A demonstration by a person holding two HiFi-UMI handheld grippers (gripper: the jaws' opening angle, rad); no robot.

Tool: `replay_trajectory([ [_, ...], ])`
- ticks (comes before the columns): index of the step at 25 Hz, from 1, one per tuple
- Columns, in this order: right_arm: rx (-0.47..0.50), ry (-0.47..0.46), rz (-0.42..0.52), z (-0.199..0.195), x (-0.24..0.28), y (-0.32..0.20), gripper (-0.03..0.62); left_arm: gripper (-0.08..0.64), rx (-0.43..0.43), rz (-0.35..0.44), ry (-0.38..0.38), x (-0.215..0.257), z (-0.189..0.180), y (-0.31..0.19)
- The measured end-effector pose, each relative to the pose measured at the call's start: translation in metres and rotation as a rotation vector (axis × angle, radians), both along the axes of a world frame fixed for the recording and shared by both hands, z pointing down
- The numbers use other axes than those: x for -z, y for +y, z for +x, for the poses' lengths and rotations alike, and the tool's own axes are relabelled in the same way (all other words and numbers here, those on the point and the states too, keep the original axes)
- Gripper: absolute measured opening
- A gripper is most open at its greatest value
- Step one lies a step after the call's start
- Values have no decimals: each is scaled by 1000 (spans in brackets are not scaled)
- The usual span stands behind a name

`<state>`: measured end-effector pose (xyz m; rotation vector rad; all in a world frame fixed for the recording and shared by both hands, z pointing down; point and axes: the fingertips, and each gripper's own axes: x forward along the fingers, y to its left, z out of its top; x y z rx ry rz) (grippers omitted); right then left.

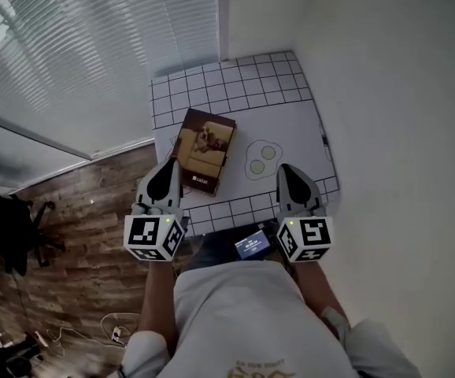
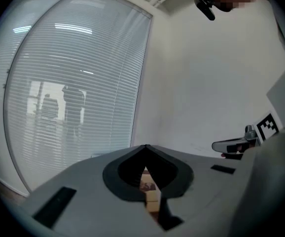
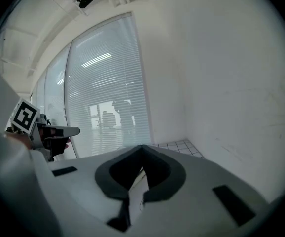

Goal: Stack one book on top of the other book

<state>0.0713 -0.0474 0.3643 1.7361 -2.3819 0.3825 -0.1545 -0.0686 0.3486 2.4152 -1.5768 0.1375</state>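
Head view: your left claw [image 1: 172, 164] sits just before the book [image 1: 204, 150], right claw [image 1: 284, 168] farther off; both pressed together, empty.

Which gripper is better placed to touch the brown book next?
The left, probably. The left gripper has its tip close beside the near corner of the book. The right gripper stands farther off, beyond the egg drawing. Both are shut and empty.

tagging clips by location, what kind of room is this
Probably an office or lab corner. Slatted blinds cover a wide window, a black office chair stands on the wood-look floor, and a small table with a grid-patterned cover sits against bare white walls.
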Motion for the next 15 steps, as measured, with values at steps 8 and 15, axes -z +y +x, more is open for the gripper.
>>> replay_trajectory([
  [8,58,-26,72,1,32,15,8,8,38,89,-35,37,12,22],
  [15,108,-5,86,3,39,27,8,9,56,101,-37,44,23,40],
])
